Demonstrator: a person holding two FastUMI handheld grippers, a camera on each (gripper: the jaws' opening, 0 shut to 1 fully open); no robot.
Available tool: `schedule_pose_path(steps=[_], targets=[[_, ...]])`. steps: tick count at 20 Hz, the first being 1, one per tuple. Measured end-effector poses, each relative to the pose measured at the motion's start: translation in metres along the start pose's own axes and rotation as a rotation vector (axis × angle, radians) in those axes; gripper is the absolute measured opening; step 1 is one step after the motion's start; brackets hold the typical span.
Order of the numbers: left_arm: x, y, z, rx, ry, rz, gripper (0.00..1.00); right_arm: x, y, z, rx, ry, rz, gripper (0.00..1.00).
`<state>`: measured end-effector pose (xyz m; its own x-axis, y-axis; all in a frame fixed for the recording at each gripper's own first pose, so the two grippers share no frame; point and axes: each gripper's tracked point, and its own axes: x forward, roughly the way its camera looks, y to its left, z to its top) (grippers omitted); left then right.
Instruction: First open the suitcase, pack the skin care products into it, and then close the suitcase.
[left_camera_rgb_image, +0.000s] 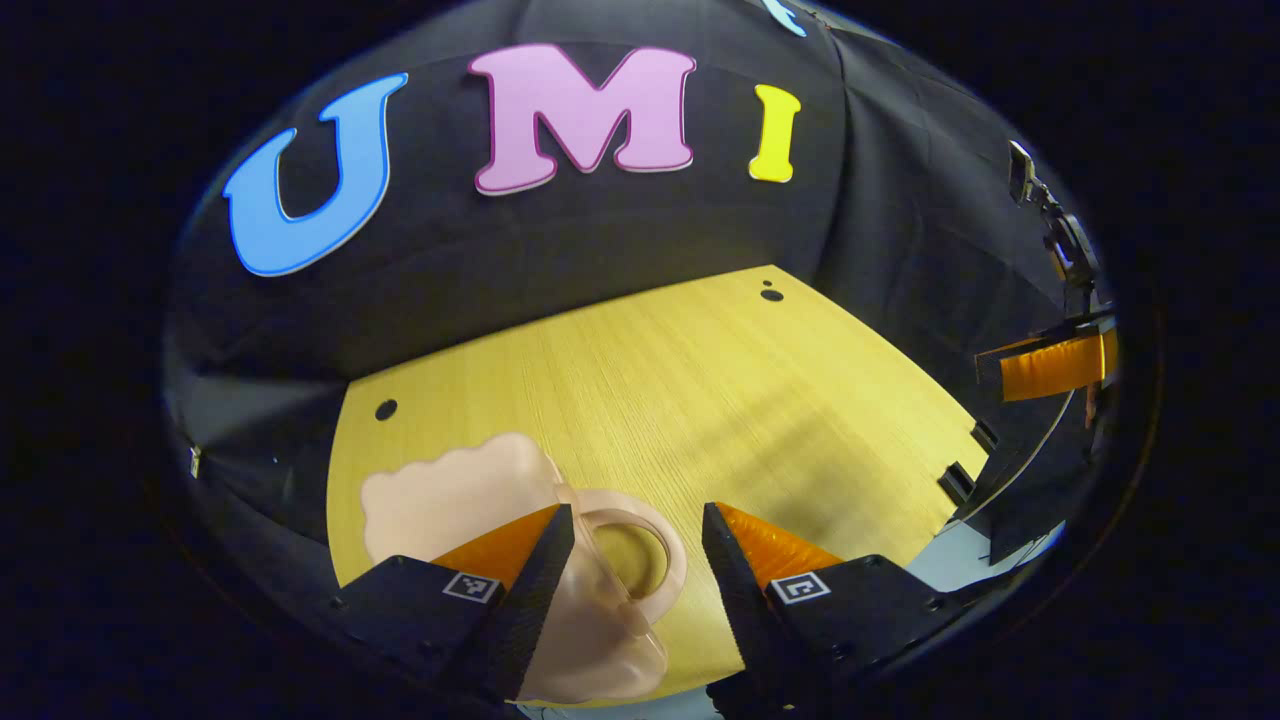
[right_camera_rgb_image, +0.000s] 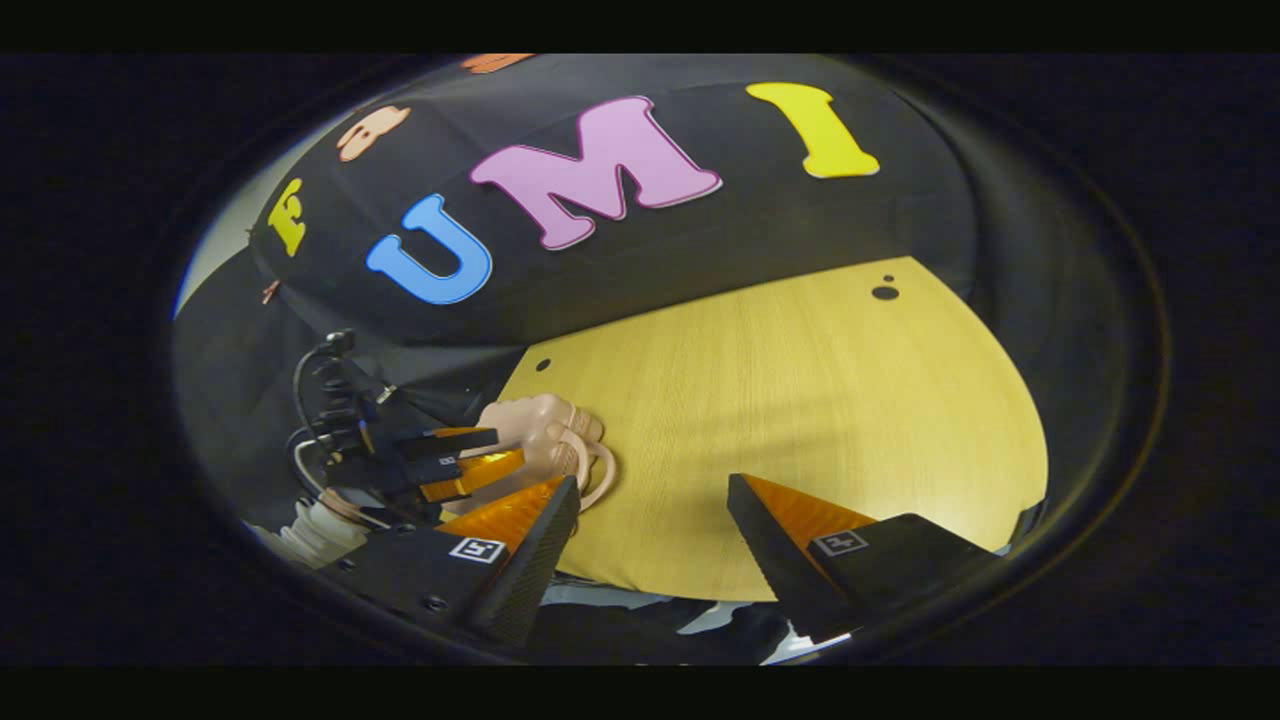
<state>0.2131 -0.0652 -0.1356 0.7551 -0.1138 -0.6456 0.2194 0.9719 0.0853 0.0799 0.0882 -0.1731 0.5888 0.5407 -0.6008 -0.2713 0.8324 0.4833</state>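
While your left hand-held gripper (left_camera_rgb_image: 630, 560) hung spread above the pink suitcase (left_camera_rgb_image: 470, 500) on the worktop (left_camera_rgb_image: 740, 400), your right hand-held gripper (right_camera_rgb_image: 650, 530) gaped apart too.

A pale yellow wood-grain surface (left_camera_rgb_image: 700, 400) stretches ahead of the left gripper (left_camera_rgb_image: 637, 540), with small dark round holes near its far corners. Directly on it, just ahead of the gripper's left finger and partly under it, lies a peach-pink suitcase (left_camera_rgb_image: 450, 495) (small, with scalloped edges and a looped handle). In the right gripper view the suitcase (right_camera_rgb_image: 540, 425) sits at the surface's (right_camera_rgb_image: 800, 400) left edge.
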Motion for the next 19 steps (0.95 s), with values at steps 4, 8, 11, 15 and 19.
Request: schedule_pose_path(steps=[4,8,11,15,19], targets=[[-0.044,-0.01,0.057,0.02,-0.211,0.051,0.84,-0.006,0.013,0.046,-0.082,-0.165,-0.013,0.96],[-0.082,-0.027,0.112,-0.022,-0.388,0.049,0.84,-0.027,0.017,0.097,-0.195,-0.356,-0.073,0.96],[-0.113,-0.022,0.151,-0.058,-0.533,0.084,0.85,-0.05,0.027,0.129,-0.271,-0.503,-0.112,0.97],[-0.149,-0.029,0.181,0.002,-0.676,0.128,0.86,-0.082,0.04,0.156,-0.313,-0.653,-0.134,0.98],[-0.159,-0.045,0.194,-0.002,-0.72,0.094,0.89,-0.105,0.041,0.173,-0.356,-0.75,-0.203,0.98]])
